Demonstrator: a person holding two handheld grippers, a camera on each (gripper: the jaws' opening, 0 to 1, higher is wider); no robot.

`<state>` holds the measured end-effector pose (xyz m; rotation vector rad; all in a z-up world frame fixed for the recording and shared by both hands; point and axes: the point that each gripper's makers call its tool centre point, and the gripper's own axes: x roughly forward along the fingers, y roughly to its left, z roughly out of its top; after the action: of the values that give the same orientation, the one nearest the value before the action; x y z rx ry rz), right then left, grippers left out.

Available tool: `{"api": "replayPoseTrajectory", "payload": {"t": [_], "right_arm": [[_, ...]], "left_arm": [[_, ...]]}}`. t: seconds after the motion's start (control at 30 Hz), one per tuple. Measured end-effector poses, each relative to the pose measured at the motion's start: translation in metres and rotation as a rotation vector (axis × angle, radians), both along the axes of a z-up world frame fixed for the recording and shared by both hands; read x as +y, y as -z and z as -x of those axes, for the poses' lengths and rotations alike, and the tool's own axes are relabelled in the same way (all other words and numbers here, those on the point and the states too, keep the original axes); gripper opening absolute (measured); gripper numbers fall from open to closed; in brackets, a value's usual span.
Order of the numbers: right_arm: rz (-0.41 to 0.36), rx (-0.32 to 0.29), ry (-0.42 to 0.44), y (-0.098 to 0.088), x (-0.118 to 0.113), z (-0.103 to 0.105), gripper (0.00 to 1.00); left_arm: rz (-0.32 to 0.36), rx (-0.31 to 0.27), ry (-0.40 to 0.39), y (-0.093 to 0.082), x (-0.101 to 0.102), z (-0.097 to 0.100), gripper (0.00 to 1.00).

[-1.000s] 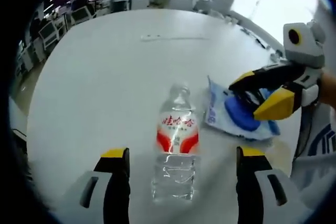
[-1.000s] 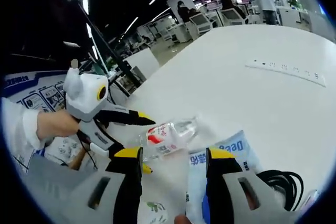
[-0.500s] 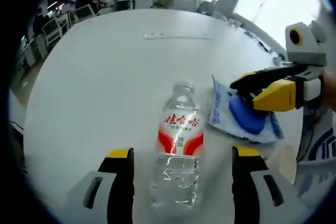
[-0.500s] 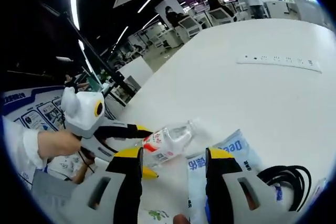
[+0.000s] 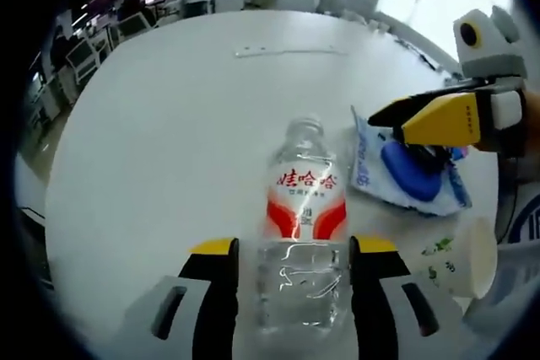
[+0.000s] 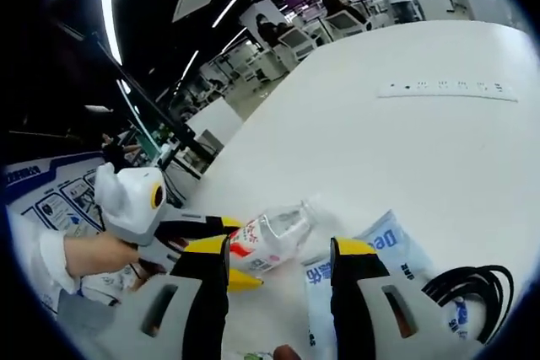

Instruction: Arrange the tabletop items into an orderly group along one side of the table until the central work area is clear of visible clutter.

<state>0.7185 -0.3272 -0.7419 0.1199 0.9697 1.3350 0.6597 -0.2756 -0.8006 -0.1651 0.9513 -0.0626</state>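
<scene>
left gripper view: left gripper [image 5: 292, 259] brackets the lying water bottle [image 5: 302, 233], jaws open, not clamped. right gripper [image 5: 422, 120], released, hovers over the blue pouch [image 5: 405, 176]. next: clamp and carry sideways.

Colours on the white table [image 5: 169, 107]
Clear water bottle [image 5: 301, 233], red-and-white label; blue-and-white packet [image 5: 405, 170]; yellow-tipped tongs [image 5: 291, 250]; white paper cup [image 5: 456, 255], green print.

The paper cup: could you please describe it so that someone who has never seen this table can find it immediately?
On the big white table, look near the edge on the right of the left gripper view, beside the blue-and-white packet. The paper cup lies there on its side, its open mouth facing away from the clear water bottle. It is the one white item with a small green leaf print.
</scene>
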Motion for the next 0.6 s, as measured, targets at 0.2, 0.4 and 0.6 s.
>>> {"api": "replayPoseTrajectory", "payload": {"t": [0.2, 0.4, 0.6], "right_arm": [[-0.006, 0.04, 0.025, 0.004, 0.001, 0.003, 0.45], [-0.025, 0.113, 0.083, 0.0, 0.004, 0.004, 0.45], [-0.088, 0.268, 0.181, -0.003, 0.013, 0.007, 0.47]], "left_arm": [[0.018, -0.008, 0.03, 0.0, -0.005, -0.001, 0.39], [0.01, -0.008, -0.01, -0.003, -0.003, -0.001, 0.35], [-0.047, -0.076, -0.02, -0.018, 0.002, 0.0, 0.33]]}}
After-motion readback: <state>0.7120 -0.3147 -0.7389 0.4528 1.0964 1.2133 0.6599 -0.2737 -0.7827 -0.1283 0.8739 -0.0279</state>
